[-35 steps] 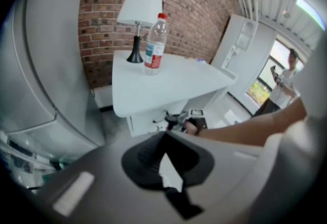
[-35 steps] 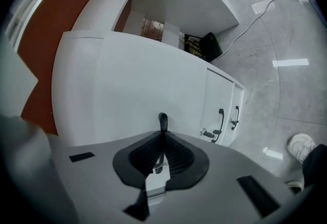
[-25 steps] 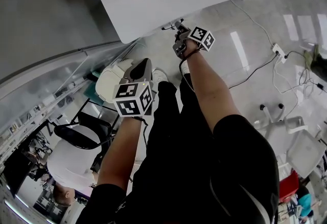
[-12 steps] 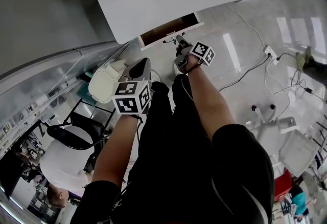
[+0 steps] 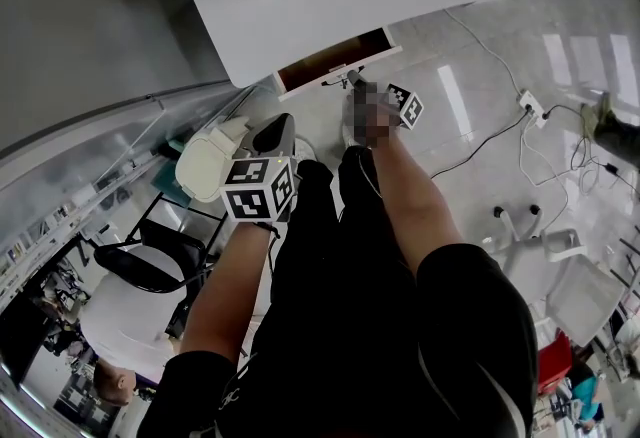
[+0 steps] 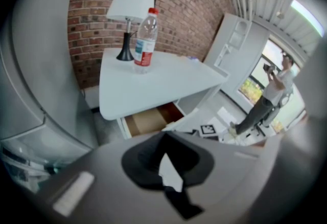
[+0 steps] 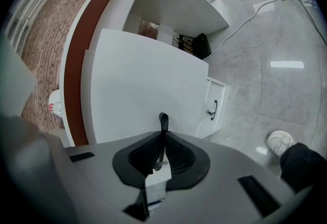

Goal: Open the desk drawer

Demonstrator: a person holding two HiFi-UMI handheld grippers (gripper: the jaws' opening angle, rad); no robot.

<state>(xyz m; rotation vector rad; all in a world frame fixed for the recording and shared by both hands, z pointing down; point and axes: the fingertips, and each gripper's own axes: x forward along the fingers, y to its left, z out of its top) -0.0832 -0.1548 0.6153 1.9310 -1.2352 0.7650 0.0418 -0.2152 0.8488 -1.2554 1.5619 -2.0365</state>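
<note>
Brick wall, glossy floor (trailing cables)

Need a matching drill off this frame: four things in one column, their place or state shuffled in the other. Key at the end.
Things
1. clear plastic bottle with red cap
2. white desk drawer
3. black drawer handle
4. left gripper

Place or state
A. pulled partly out, brown inside showing
B. jaws together, nothing between them
C. upright on the white desk top, beside the white-shaded lamp
D. clamped in the right gripper

Pairs: 1-C, 2-A, 3-D, 4-B
</note>
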